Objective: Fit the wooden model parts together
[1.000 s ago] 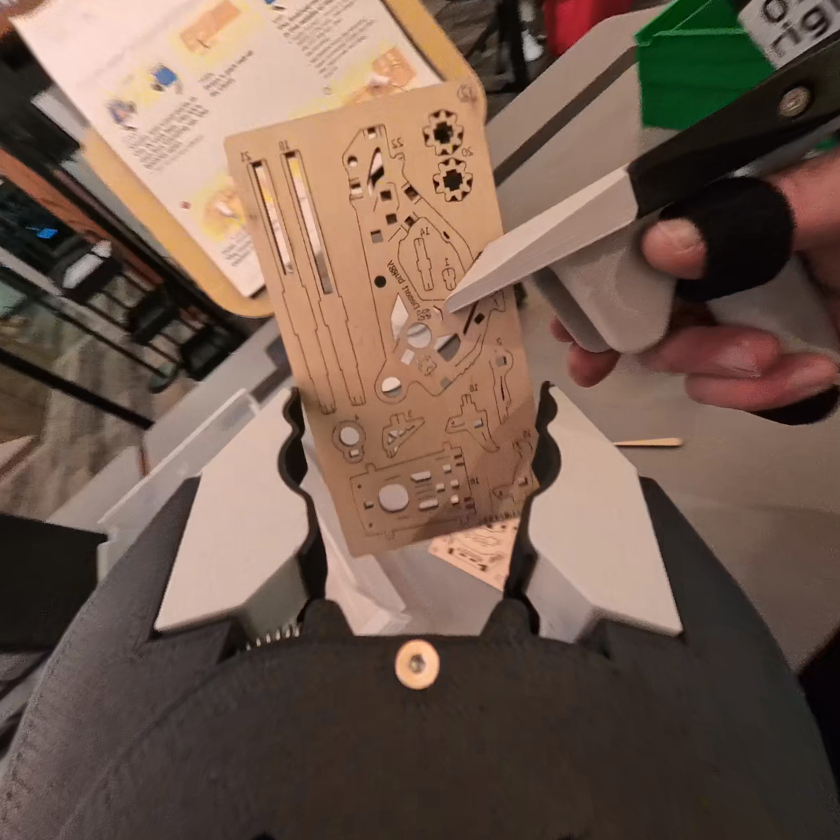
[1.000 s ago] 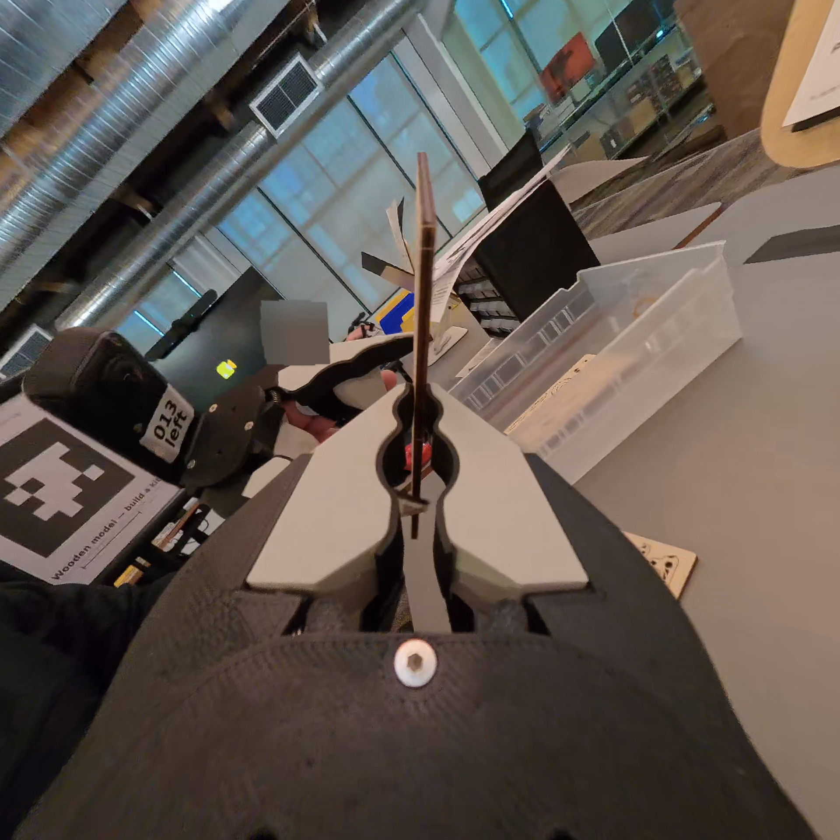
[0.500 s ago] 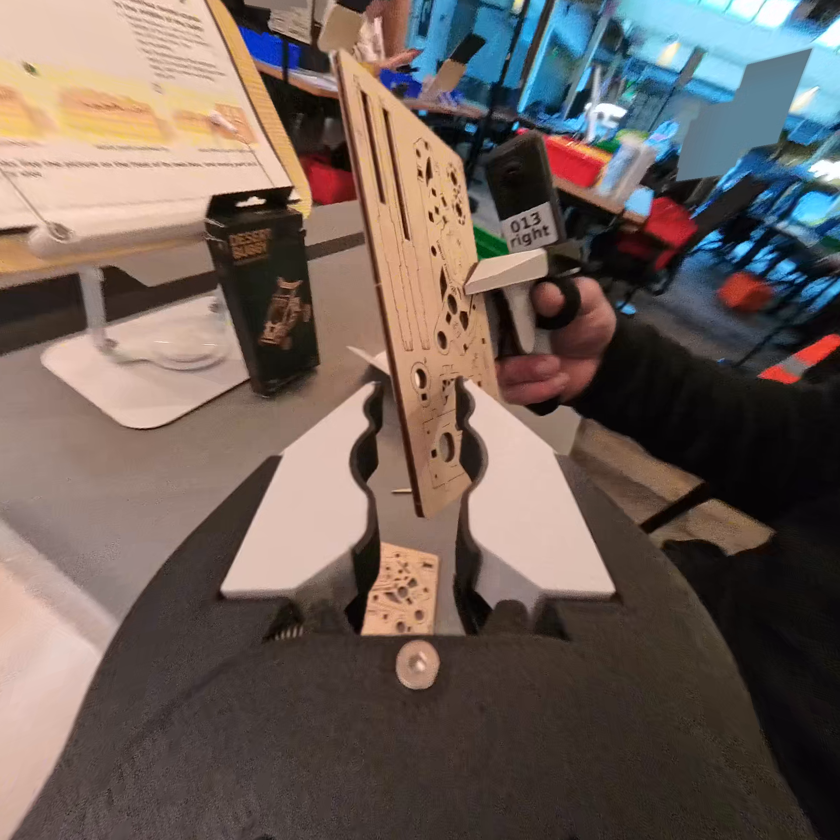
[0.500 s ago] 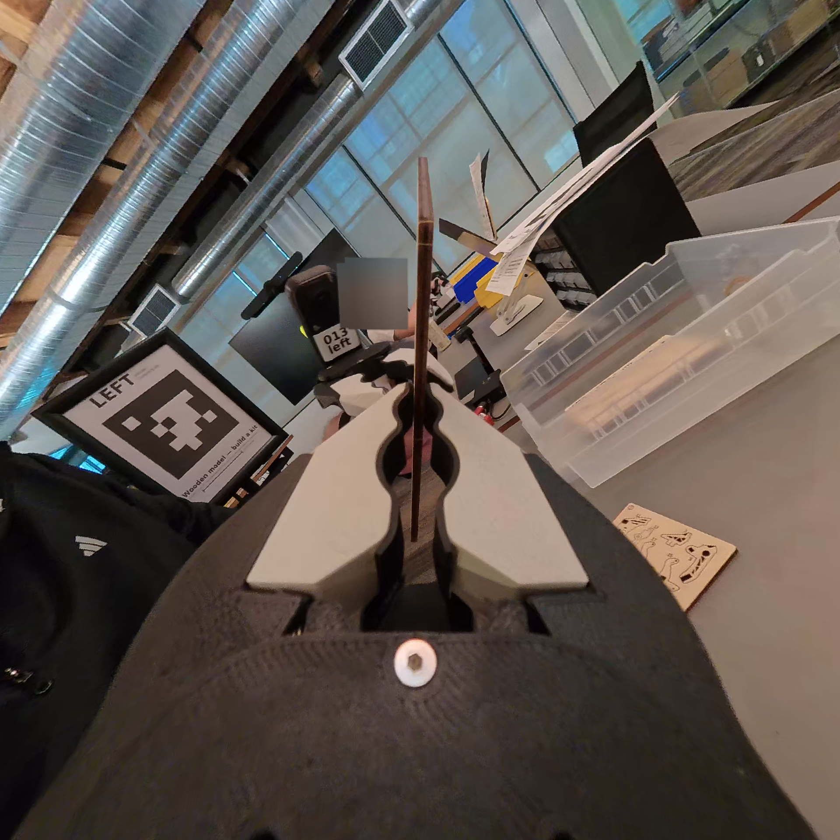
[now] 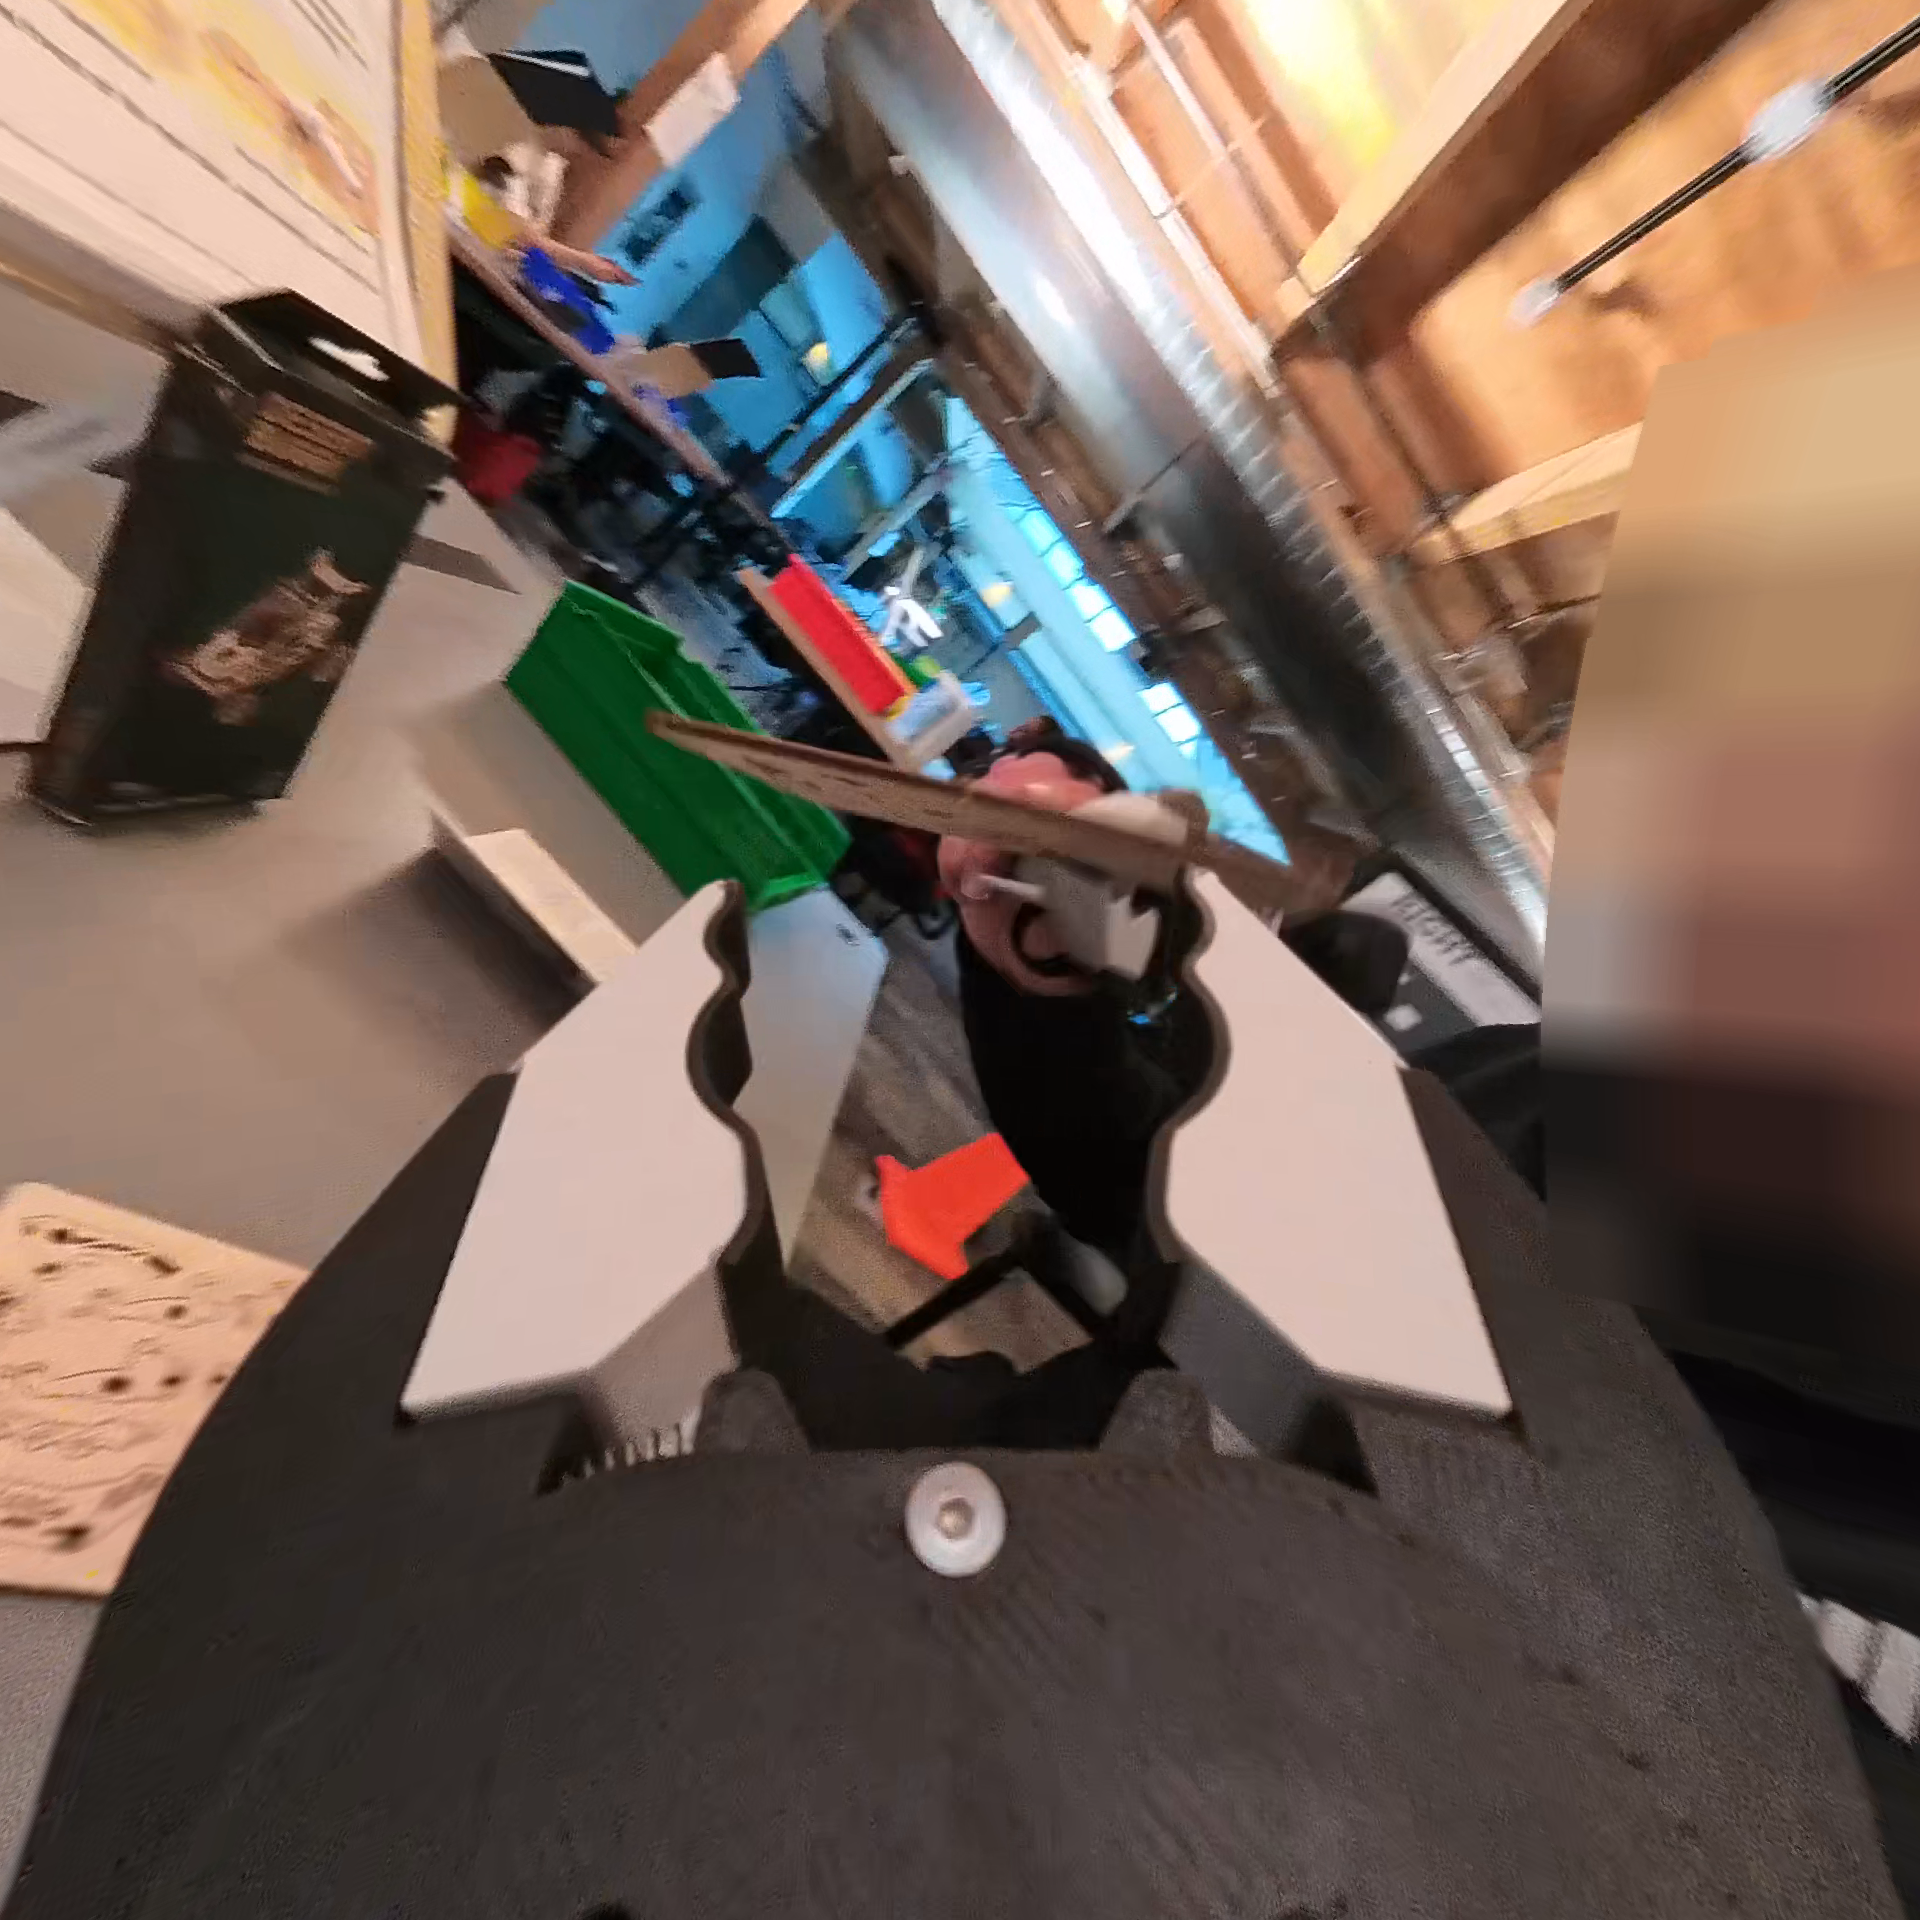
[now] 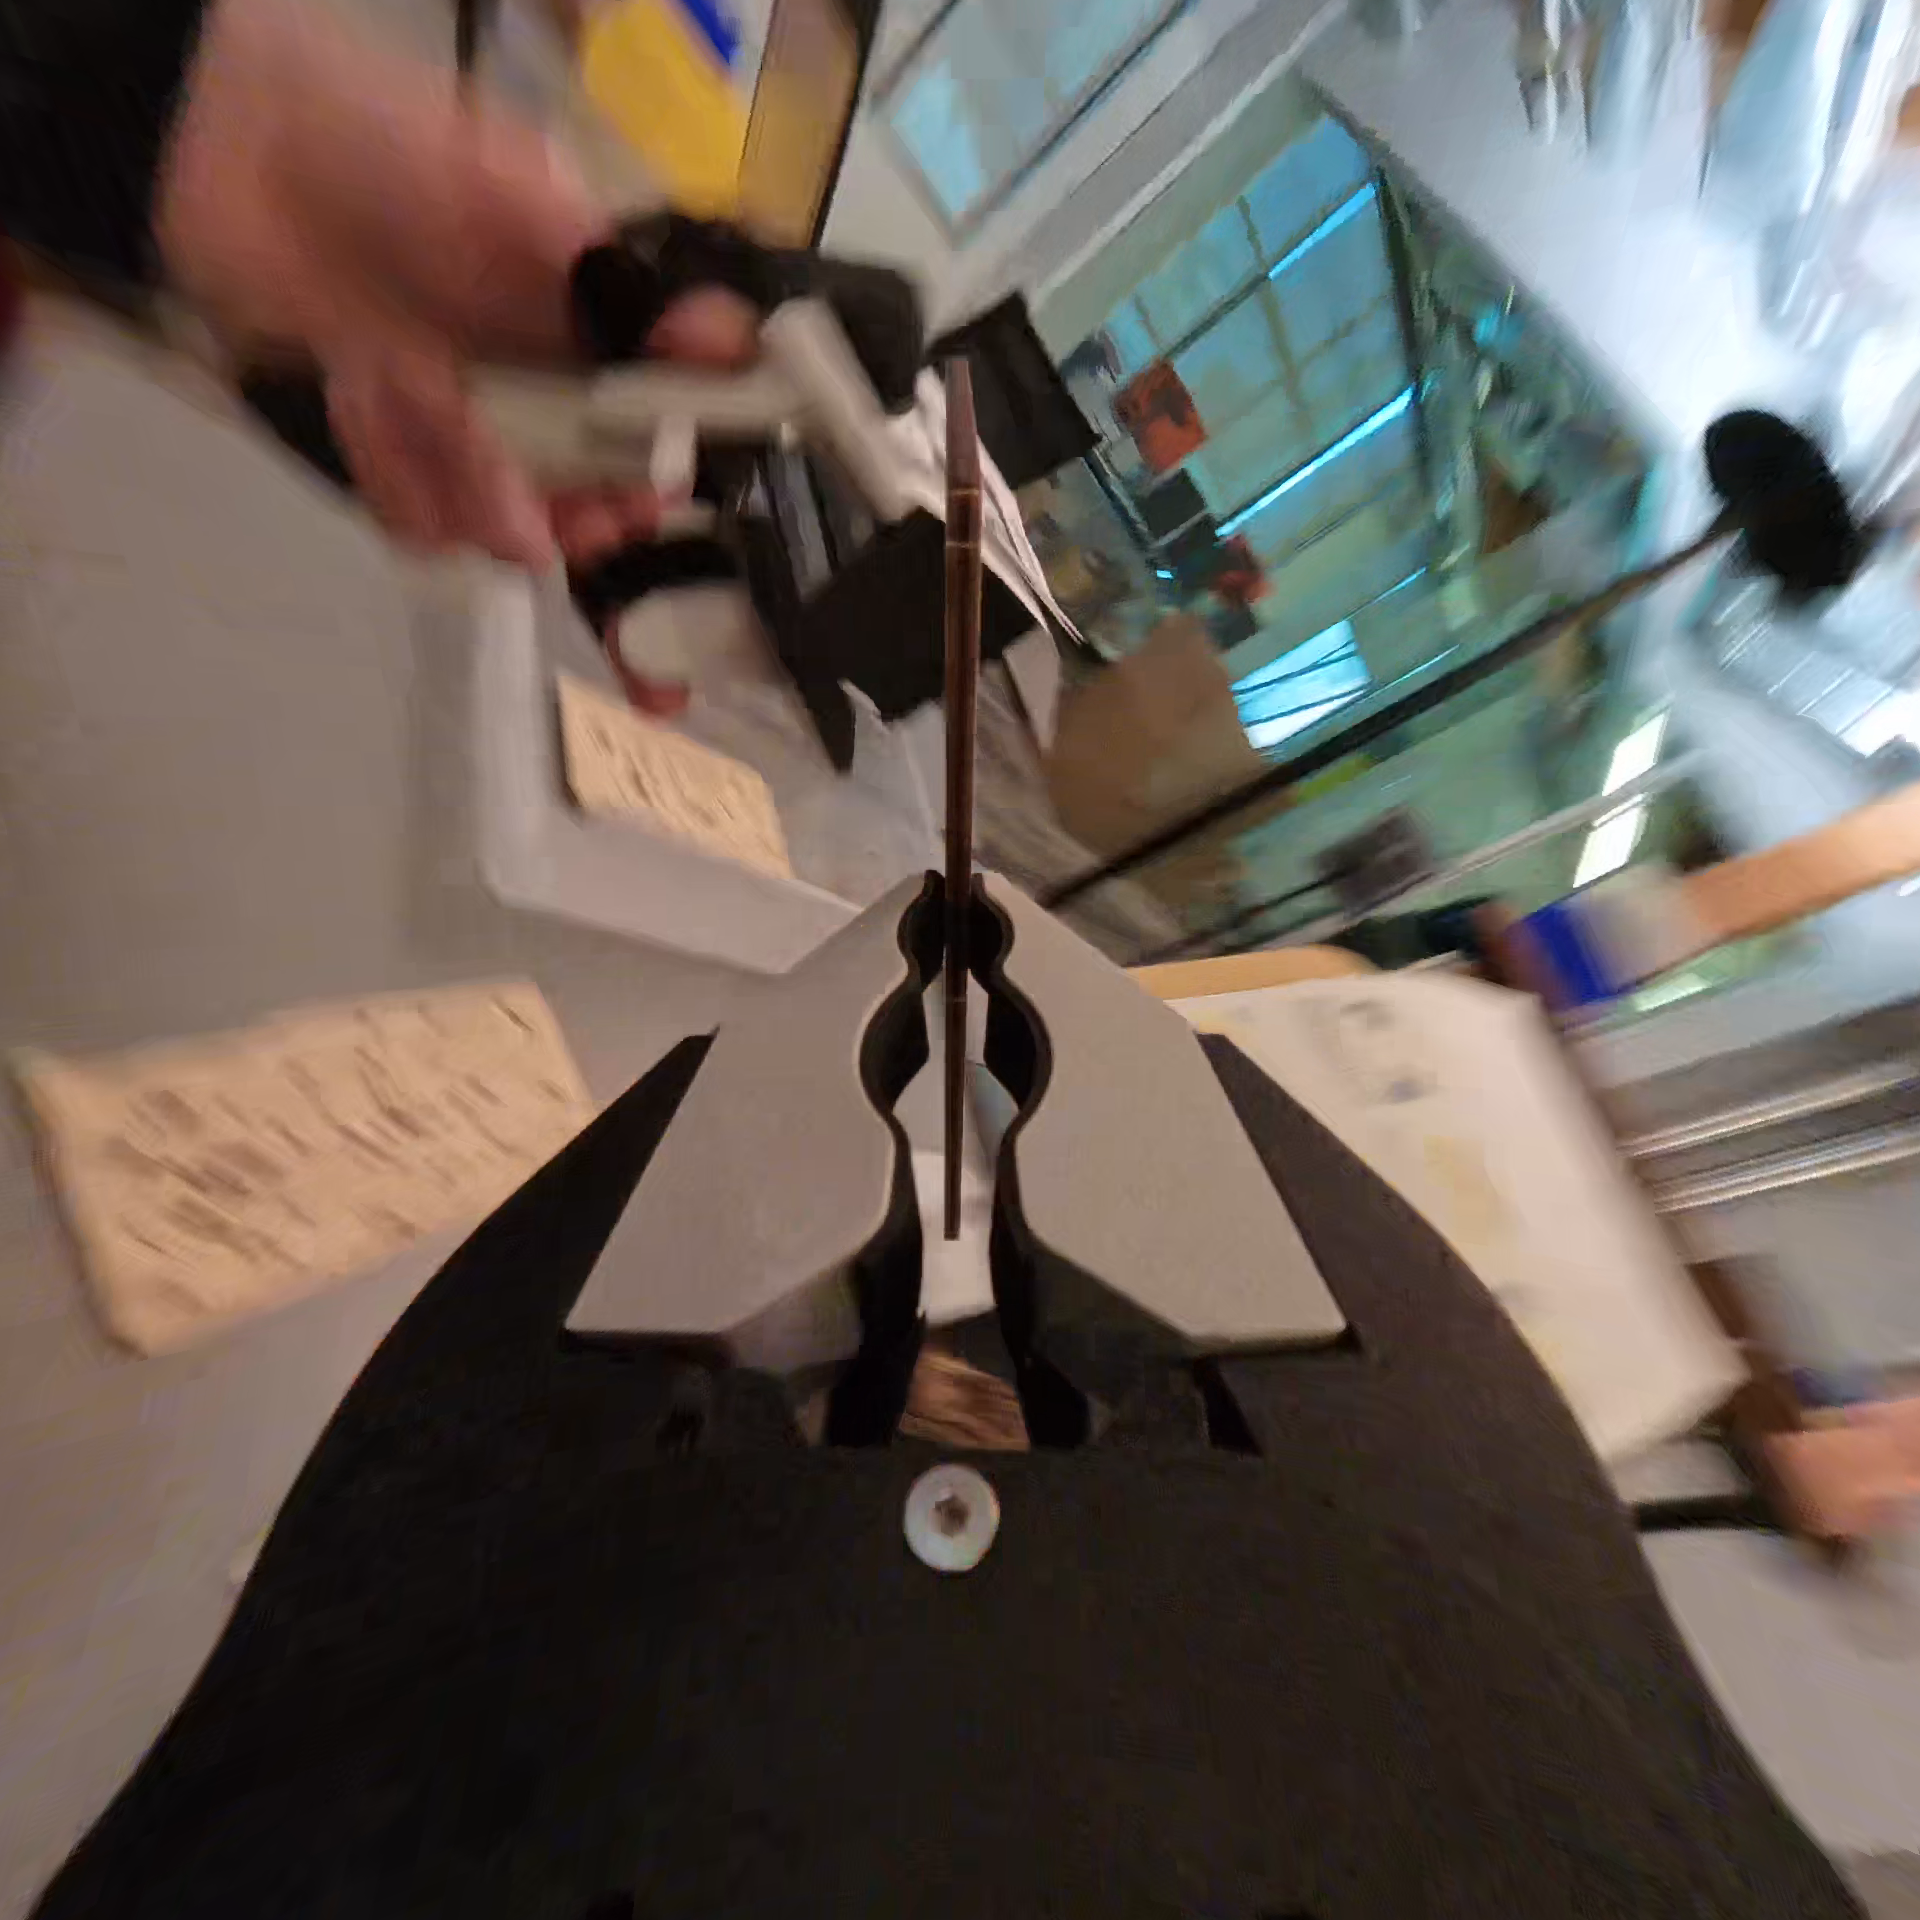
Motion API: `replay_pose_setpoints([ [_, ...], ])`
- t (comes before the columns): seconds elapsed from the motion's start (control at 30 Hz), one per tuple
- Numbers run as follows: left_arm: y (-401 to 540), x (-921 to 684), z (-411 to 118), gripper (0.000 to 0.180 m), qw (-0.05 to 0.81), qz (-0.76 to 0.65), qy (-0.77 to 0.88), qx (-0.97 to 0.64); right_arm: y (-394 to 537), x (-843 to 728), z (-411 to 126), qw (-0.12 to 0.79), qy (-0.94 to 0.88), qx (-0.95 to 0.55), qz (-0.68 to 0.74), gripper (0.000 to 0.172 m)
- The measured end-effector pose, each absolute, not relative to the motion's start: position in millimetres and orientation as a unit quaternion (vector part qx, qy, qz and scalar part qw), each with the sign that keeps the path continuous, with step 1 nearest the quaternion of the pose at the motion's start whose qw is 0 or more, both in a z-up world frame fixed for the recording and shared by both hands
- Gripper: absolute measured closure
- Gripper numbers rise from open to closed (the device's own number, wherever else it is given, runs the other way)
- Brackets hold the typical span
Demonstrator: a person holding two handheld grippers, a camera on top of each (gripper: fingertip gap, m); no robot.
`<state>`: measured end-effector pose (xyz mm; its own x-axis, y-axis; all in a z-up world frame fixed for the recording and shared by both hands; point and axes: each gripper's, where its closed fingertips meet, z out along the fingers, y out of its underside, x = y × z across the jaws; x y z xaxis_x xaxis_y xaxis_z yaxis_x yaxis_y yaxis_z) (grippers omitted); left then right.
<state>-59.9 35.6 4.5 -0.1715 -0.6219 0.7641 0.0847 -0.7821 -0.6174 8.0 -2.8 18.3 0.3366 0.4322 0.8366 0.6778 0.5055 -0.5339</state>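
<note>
Wooden parts sheet (image 6: 958, 665) seen edge-on, up in the air above table (image 6: 208, 831), pinched betw. fingertips of R tongs (image 6: 957, 902), pads tight on both faces. L tongs (image 5: 961, 904) wide open, nothing betw. pads; sheet just beyond its tips. 2nd sheet (image 5: 94, 1382) flat on table. Black box (image 5: 229, 582) and green bin (image 5: 665, 758) further off.

Blurred print marks a black box (image 5: 218, 582), a paper sheet (image 5: 187, 125) and a framed sign (image 5: 1455, 961); none is legible.

Black tongs (image 5: 961, 904) bodies, grey wavy-edged fingers (image 6: 790, 1122), one silver screw (image 6: 951, 1515).
</note>
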Motion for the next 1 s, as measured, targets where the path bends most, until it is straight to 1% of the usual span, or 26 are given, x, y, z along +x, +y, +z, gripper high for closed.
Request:
replay_pose_setpoints([
  [0.07,32,-61,3,0.098,0.216,-0.752,0.221,-0.582,-13,-1,12,0.641,-0.624,-0.387,-0.224,0.171],
  [0.13,21,-57,-3,0.098,0.181,-0.764,0.23,-0.575,-26,-8,6,0.631,-0.653,-0.318,-0.275,0.171],
  [0.17,12,-53,-6,0.102,0.163,-0.766,0.246,-0.571,-30,-9,3,0.627,-0.661,-0.293,-0.29,0.171],
  [0.3,-15,-38,-10,0.136,0.13,-0.769,0.302,-0.548,-31,-4,-8,0.614,-0.678,-0.244,-0.322,0.17],
  [0.37,-22,-29,-15,0.161,0.132,-0.759,0.318,-0.553,-31,-4,-12,0.613,-0.679,-0.238,-0.327,0.17],
  [0.4,-24,-26,-16,0.17,0.136,-0.757,0.323,-0.551,-31,-4,-14,0.614,-0.678,-0.238,-0.328,0.17],
  [0.47,-21,-23,-20,0.174,0.15,-0.749,0.322,-0.56,-28,0,-14,0.614,-0.672,-0.24,-0.337,0.169],
  [0.53,-16,-22,-20,0.176,0.173,-0.741,0.32,-0.564,-20,7,-13,0.612,-0.659,-0.255,-0.355,0.141],
  [0.6,-10,-23,-18,0.179,0.197,-0.736,0.313,-0.567,-16,17,-14,0.608,-0.654,-0.28,-0.353,0.145],
  [0.73,1,-24,-21,0.179,0.221,-0.724,0.299,-0.581,-9,37,-15,0.621,-0.613,-0.432,-0.229,0.146],
  [0.77,2,-24,-20,0.179,0.224,-0.726,0.296,-0.578,-7,41,-13,0.627,-0.586,-0.482,-0.177,0.15],
  [0.87,3,-23,-18,0.179,0.234,-0.728,0.292,-0.575,-6,43,-16,0.614,-0.493,-0.616,0.015,0.152],
  [0.93,3,-21,-18,0.179,0.238,-0.724,0.294,-0.578,-10,35,-19,0.584,-0.429,-0.672,0.153,0.148],
  [1.0,2,-18,-20,0.179,0.242,-0.715,0.299,-0.583,-13,28,-21,0.562,-0.389,-0.69,0.238,0.144],
])
